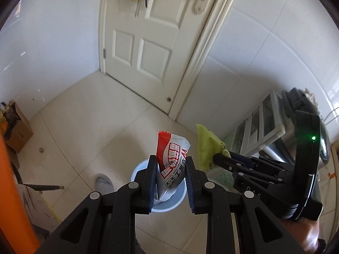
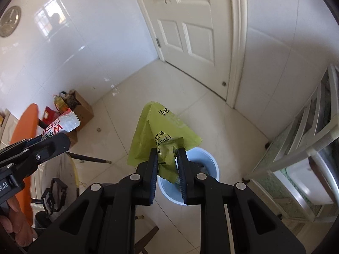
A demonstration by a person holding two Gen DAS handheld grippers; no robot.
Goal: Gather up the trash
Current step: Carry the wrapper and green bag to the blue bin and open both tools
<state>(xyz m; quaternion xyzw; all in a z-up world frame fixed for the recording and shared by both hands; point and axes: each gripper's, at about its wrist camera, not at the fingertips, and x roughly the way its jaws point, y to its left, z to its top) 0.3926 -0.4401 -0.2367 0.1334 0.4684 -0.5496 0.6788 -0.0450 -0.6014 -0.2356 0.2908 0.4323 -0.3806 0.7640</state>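
Note:
My left gripper [image 1: 171,163] is shut on a red, white and silver snack wrapper [image 1: 172,160], which hangs over a pale blue trash bin [image 1: 137,171] on the floor. My right gripper [image 2: 167,154] is shut on a crumpled yellow-green wrapper [image 2: 156,133], held above the same blue bin [image 2: 208,158]. In the left wrist view the green wrapper [image 1: 206,146] and the right gripper's black body appear at the right. In the right wrist view the red and silver wrapper [image 2: 61,124] shows at the left, pinched in the left gripper. Some trash lies in the bin.
A white panelled door [image 1: 152,48] closes the far corner between tiled walls. A cardboard box [image 2: 83,110] with bottles stands by the left wall. An orange chair [image 2: 23,135] and black chair legs are at the left. A white shelf unit [image 2: 313,139] lines the right side.

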